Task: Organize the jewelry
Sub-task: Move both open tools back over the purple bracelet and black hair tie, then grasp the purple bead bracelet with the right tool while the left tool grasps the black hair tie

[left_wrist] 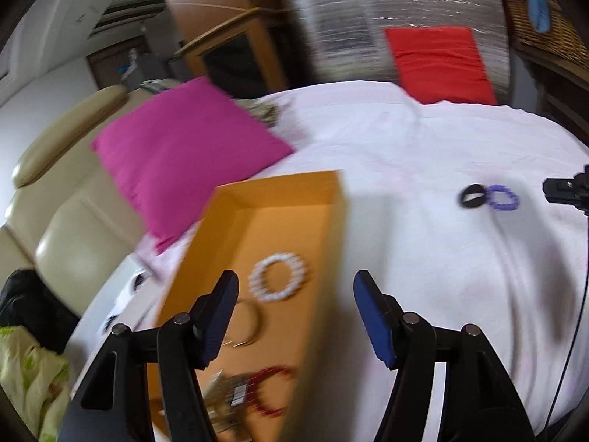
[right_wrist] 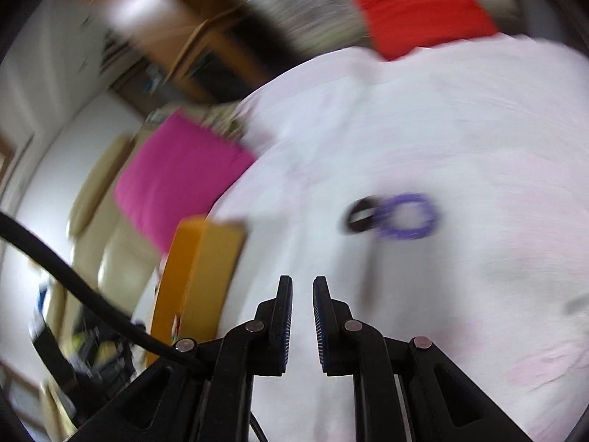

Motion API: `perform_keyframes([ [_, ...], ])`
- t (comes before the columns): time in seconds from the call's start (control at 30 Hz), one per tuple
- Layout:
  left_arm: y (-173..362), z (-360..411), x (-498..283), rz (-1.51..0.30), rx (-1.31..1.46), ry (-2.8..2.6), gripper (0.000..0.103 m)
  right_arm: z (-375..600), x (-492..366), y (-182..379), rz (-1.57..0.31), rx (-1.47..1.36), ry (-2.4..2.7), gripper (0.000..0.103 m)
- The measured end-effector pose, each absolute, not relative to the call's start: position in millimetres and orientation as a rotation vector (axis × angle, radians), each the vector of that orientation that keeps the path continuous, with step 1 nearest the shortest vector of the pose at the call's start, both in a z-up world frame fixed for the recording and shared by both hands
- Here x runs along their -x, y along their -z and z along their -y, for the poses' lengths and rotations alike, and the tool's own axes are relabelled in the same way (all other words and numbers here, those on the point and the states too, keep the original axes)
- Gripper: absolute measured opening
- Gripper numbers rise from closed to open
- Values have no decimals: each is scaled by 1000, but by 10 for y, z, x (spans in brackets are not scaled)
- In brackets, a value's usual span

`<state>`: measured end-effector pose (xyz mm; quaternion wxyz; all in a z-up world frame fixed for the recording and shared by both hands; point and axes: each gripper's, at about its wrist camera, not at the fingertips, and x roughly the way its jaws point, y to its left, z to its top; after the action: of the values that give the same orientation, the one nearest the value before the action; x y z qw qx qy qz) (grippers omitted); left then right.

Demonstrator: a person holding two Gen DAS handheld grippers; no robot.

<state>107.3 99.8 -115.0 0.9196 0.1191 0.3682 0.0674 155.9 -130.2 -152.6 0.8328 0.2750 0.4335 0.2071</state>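
your orange box [left_wrist: 294,199] holds a white bead ring [left_wrist: 279,276], a thin hoop [left_wrist: 250,326] and a red ring [left_wrist: 272,390]; your left gripper [left_wrist: 294,287] is wide apart and empty, your right gripper [right_wrist: 302,287] nearly together, holding nothing

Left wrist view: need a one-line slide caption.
Open left gripper above the orange box holding white and red bracelets; black and purple bracelets remain on the white sheet.

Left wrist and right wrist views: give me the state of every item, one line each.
orange box: open, holding jewelry.
white bead bracelet: flat inside the box.
red bracelet: inside the box, near end.
black ring: out on the white sheet.
purple bracelet: on the sheet, against the black ring.
left gripper: open, empty.
right gripper: nearly shut, empty.
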Motion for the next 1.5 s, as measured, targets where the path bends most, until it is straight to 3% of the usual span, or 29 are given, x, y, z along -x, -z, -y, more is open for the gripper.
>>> perform_keyframes([
  [0.37,1597,-84,-1908,-851,-230,19,66,1630,-2144,1868,-983,-526,-270,14],
  [0.77,1721,104,-2190,-827,-288,8,66,1300,-2520,2136,-988,-203,-211,11],
  [1.13,1860,264,-2411,-843,-194,91,66,1743,-2232,1945,-966,-281,-166,10],
  [1.27,1876,316,-2482,-838,-150,127,73,1856,-2158,1937,-970,-329,-177,10],
  [1.5,1923,498,-2700,-862,-131,161,73,1924,-2144,1994,-984,-375,-199,10],
])
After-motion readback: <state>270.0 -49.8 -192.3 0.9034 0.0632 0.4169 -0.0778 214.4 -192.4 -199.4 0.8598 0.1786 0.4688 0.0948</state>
